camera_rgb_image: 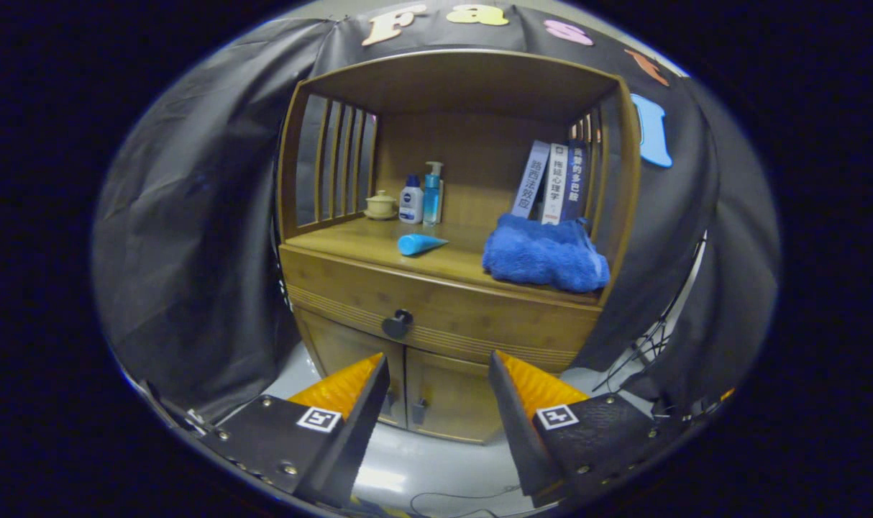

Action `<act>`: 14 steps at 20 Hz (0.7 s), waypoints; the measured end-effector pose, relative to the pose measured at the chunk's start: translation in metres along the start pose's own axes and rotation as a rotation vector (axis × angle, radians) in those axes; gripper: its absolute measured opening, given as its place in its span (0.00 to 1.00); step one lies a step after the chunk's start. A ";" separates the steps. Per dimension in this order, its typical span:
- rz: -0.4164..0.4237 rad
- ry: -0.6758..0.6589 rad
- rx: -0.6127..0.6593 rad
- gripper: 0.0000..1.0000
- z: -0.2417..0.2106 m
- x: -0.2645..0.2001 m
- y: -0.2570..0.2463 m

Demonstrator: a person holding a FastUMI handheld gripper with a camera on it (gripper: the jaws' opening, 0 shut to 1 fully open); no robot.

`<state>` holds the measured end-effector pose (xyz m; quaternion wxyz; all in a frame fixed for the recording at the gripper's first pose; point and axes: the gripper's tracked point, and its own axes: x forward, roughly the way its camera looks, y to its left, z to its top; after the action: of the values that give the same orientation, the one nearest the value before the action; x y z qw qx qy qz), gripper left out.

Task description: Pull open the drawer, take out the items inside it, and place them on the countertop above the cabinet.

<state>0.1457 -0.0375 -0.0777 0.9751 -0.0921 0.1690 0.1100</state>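
Hovering well back from the cabinet (444,288), the tongs (436,374) are spread wide and grip nothing, with the lower cabinet doors (408,392) showing through the gap between them. The drawer (436,313) sits beyond and above the fingertips, directly under the desk (379,248), and it looks fully closed, its face flush with the frame. Its dark round knob (398,324) stands left of the drawer's middle, just above the left finger's tip.

As I judge it, the opening step has not begun, and the main risk lies in the grip on that knob. It is small and rounded, so fingers that close off-centre could slide off it and the pull would come to nothing. A pull that is angled instead of straight out could jam the drawer in its runners or rock the whole cabinet.

The drawer's long axis runs side to side across the cabinet front, and its face points out toward the tongs, slightly turned to their left, so the pull should come straight back along that facing.

The desk is already crowded: a blue towel (544,255) at the right, a blue tube (420,244) lying near the front edge, and bottles (421,198) and a small lidded jar (380,206) further back. Items taken out could knock the tube off.
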 end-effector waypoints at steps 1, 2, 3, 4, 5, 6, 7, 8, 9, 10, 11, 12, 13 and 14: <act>-0.009 -0.014 -0.005 0.84 -0.004 -0.001 -0.013; -0.024 -0.029 -0.006 0.84 -0.008 -0.002 -0.027; -0.038 -0.045 -0.001 0.84 -0.011 -0.004 -0.039; -0.057 -0.061 0.009 0.84 -0.013 -0.006 -0.051; -0.072 -0.073 0.019 0.84 -0.018 -0.008 -0.062; -0.083 -0.084 0.023 0.84 -0.021 -0.011 -0.072; -0.098 -0.097 0.027 0.84 -0.025 -0.013 -0.082; -0.114 -0.110 0.034 0.84 -0.028 -0.014 -0.093; -0.123 -0.120 0.045 0.84 -0.032 -0.016 -0.101; -0.134 -0.129 0.059 0.84 -0.037 -0.018 -0.111; -0.144 -0.135 0.072 0.84 -0.043 -0.018 -0.118; -0.156 -0.137 0.088 0.84 -0.049 -0.020 -0.127; -0.166 -0.138 0.099 0.84 -0.054 -0.021 -0.134; -0.172 -0.136 0.107 0.84 -0.058 -0.023 -0.139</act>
<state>0.1410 -0.1878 -0.1039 0.9937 -0.0464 0.0995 0.0229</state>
